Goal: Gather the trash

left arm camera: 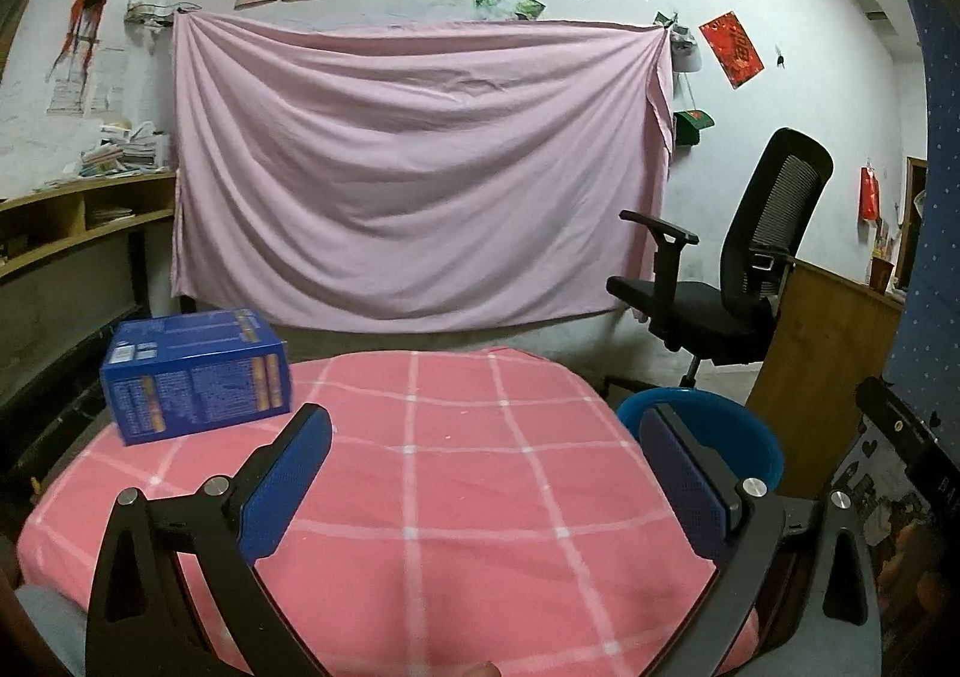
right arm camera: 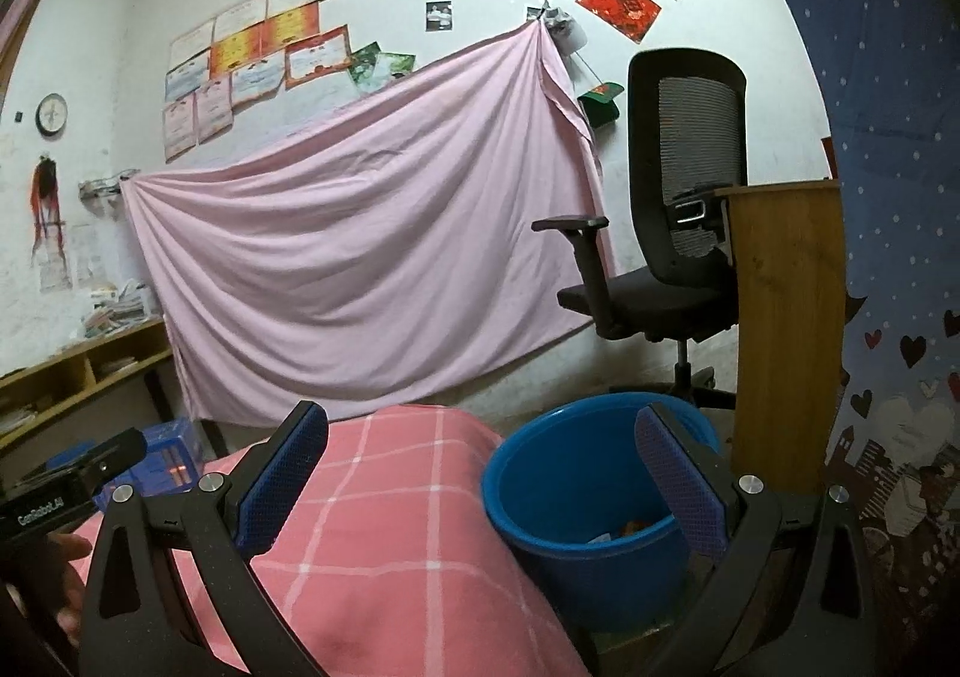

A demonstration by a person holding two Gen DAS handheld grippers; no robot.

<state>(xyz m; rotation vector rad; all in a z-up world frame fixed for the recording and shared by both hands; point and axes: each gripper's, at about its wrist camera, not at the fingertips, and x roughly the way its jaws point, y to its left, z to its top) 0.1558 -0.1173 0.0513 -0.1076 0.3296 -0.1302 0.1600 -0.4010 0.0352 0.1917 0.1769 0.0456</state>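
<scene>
Your left gripper [left arm camera: 486, 473] hangs over the pink checked bench [left arm camera: 456, 473], fingers spread wide, nothing between them — the blue box [left arm camera: 195, 374] sits at the bench's far left corner. Your right gripper [right arm camera: 480, 476] — also released, empty — hovers at the bench's right edge, above the blue bucket [right arm camera: 576, 503] standing just beside it.

The pink checked tablecloth [left arm camera: 456, 473] lay bare across its middle and near edge, with only a blue box [left arm camera: 195, 374] at its far left corner. The blue bucket [right arm camera: 576, 497] stood open-topped just beside the table's right edge, hemmed by a wooden cabinet [right arm camera: 786, 329] behind.
</scene>
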